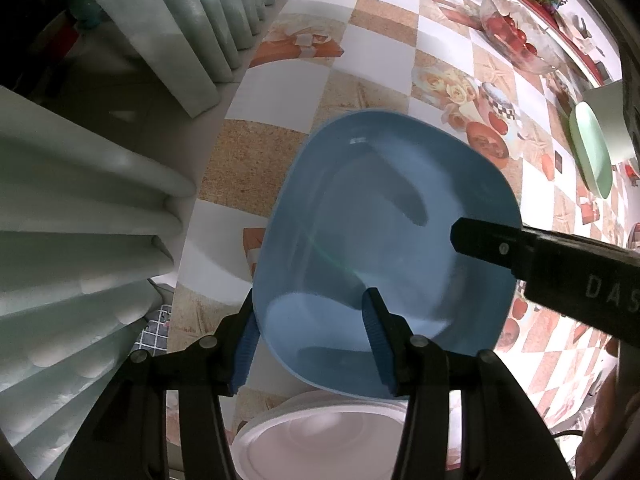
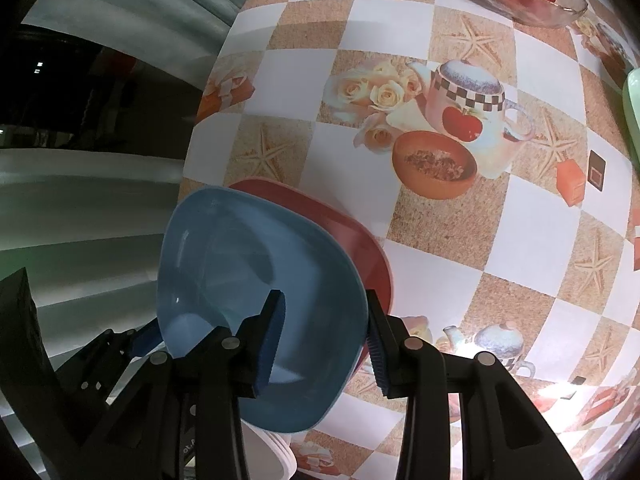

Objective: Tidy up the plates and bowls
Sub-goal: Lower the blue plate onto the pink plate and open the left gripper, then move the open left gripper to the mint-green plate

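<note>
Both grippers have hold of the same blue plate [image 1: 384,236], a squarish dish with rounded corners. The left gripper [image 1: 310,336] points straight down over it, with one blue-padded finger outside the plate's rim and the other inside the well, the two closed on the rim. The right gripper [image 2: 324,340] comes in at a slant from the opposite side and is closed on that edge in the same way, one finger inside the plate and one outside.

In the right wrist view the blue plate [image 2: 256,304] sits over a red plate [image 2: 348,232], which shows past its far edge; whether the two touch cannot be told. Both lie near the edge of the surface [image 2: 460,248], which is covered with a checkered cloth printed with teapots, roses and starfish.

Just below the blue plate in the left wrist view lies a stack of white plates [image 1: 320,436]. A pale green plate [image 1: 592,152] lies well apart to the right, and a glass bowl of tomatoes [image 1: 516,36] stands at the far side.
</note>
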Motion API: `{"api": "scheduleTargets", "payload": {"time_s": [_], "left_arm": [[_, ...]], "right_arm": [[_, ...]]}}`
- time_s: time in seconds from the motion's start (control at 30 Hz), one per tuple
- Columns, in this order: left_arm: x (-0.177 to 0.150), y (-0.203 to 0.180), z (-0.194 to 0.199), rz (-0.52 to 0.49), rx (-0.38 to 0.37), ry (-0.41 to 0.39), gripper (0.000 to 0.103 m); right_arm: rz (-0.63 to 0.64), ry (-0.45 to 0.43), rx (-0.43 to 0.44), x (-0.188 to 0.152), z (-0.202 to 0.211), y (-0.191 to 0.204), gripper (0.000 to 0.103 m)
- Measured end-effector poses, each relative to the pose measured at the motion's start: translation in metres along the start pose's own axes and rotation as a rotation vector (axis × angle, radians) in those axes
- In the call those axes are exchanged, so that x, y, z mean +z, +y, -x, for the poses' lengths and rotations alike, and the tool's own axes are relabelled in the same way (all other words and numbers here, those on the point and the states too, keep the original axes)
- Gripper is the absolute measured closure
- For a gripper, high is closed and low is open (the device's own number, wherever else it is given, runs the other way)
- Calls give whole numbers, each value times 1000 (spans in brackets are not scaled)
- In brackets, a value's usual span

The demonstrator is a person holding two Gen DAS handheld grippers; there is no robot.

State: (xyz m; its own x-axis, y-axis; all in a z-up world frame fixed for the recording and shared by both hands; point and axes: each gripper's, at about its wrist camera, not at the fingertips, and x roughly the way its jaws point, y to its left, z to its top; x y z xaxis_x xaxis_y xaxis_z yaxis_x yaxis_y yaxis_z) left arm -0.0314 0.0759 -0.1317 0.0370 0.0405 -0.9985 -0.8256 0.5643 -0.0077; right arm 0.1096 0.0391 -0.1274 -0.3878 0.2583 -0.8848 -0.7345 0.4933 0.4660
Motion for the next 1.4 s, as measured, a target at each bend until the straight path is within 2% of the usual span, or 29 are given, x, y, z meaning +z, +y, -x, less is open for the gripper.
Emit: {"api": "scheduleTargets", "payload": {"time_s": [0.13,0.2,0.23,0.27,0.3,0.37,0.53,0.57,0.6,0.63,0.67,0.8,0.97,1.07,1.17,1.27,1.4], "left_arm": [[-1,-1,2,-14,4,-15,46],[-2,-2,4,-18,11,-28,40],[-3,-3,5,-20,24,-34,33],[-3,-3,6,-20,34,-40,27],[-4,-3,7,-20,49,-49,24],[-5,-3,10,-19,61,-61,23],[-6,1,18,-12,42,-85,19],[-5,1,20,-11,42,-93,15],[-6,2,23,-6,39,-106,11],[-7,3,27,1,31,-120,4],[-8,3,29,5,23,-130,0],[-11,3,44,10,-29,-159,0],[-14,-12,53,-58,-54,-103,0],[-20,-36,60,-117,-58,-92,0],[-22,-64,64,-177,-99,-49,0],[-25,-104,66,-264,-124,-27,0],[-16,-146,64,-309,-187,16,0]], "right_arm": [[2,-3,7,-1,-1,0,59],[6,-8,5,-2,0,1,59],[6,-11,8,-2,1,1,57],[7,-16,3,-2,2,1,51],[9,-25,12,-3,3,1,36],[12,-41,5,-3,8,1,16],[1,-60,4,-4,16,-7,16],[-5,-62,1,-4,18,-9,16],[-13,-64,-1,-6,20,-12,13],[-18,-64,-5,-8,22,-15,0],[-22,-69,-2,-11,25,-20,0],[-86,-76,1,-34,41,-48,0],[-187,-67,-5,-71,55,-89,0],[-271,-81,-10,-96,69,-122,0],[-353,-113,-39,-116,86,-155,0],[-432,-136,-46,-126,103,-191,0],[-476,-173,-64,-132,124,-225,0]]}}
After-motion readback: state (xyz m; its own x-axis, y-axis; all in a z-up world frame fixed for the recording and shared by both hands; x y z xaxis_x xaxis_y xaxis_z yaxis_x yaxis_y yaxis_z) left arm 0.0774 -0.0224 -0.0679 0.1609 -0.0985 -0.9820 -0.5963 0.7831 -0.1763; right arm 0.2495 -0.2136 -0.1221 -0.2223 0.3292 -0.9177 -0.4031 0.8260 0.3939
